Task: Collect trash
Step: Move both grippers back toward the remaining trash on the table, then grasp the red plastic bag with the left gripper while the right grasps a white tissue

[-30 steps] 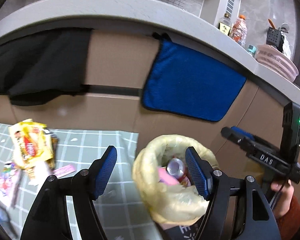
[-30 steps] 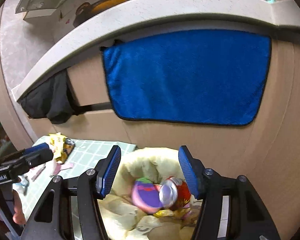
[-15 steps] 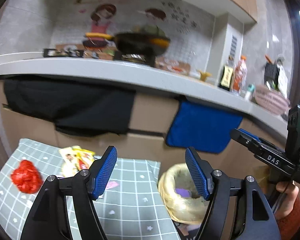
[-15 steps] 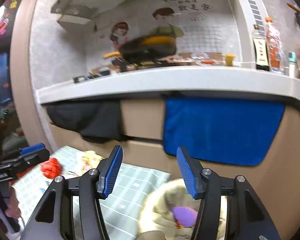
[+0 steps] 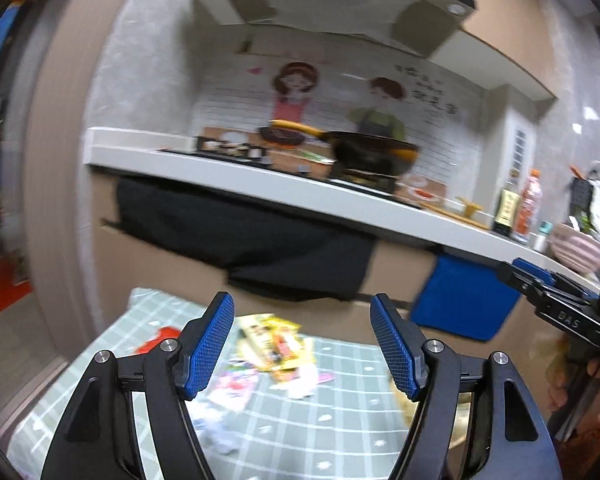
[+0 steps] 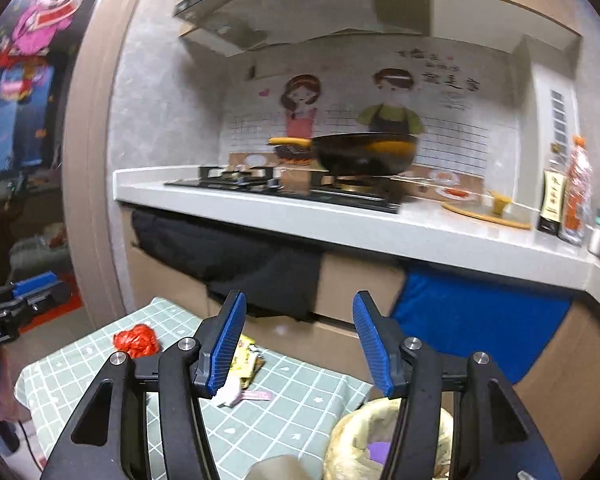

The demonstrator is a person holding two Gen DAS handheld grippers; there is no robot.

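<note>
My left gripper (image 5: 302, 344) is open and empty, held above a green checked table (image 5: 340, 432). Yellow snack wrappers (image 5: 276, 344), a pink packet (image 5: 236, 380) and white scraps (image 5: 220, 436) lie on it below the fingers. My right gripper (image 6: 298, 346) is open and empty, raised over the table (image 6: 300, 404). A red crumpled wrapper (image 6: 137, 340) lies at the table's far left, a yellow wrapper (image 6: 246, 362) behind the left finger. The yellow-lined trash bin (image 6: 364, 440) with a purple item inside sits at bottom right, partly hidden by the right finger.
A white kitchen counter (image 6: 340, 224) with a stove, black wok (image 6: 364, 156) and bottles (image 6: 556, 200) runs behind the table. A black cloth (image 6: 236, 256) and a blue towel (image 6: 480, 320) hang on the cabinet fronts. The right gripper shows at the left wrist view's right edge (image 5: 556, 300).
Both grippers have lifted and tilted up away from the trash bin, swinging left toward the table. The bin has dropped to the lower right of both views. Both stay open.
</note>
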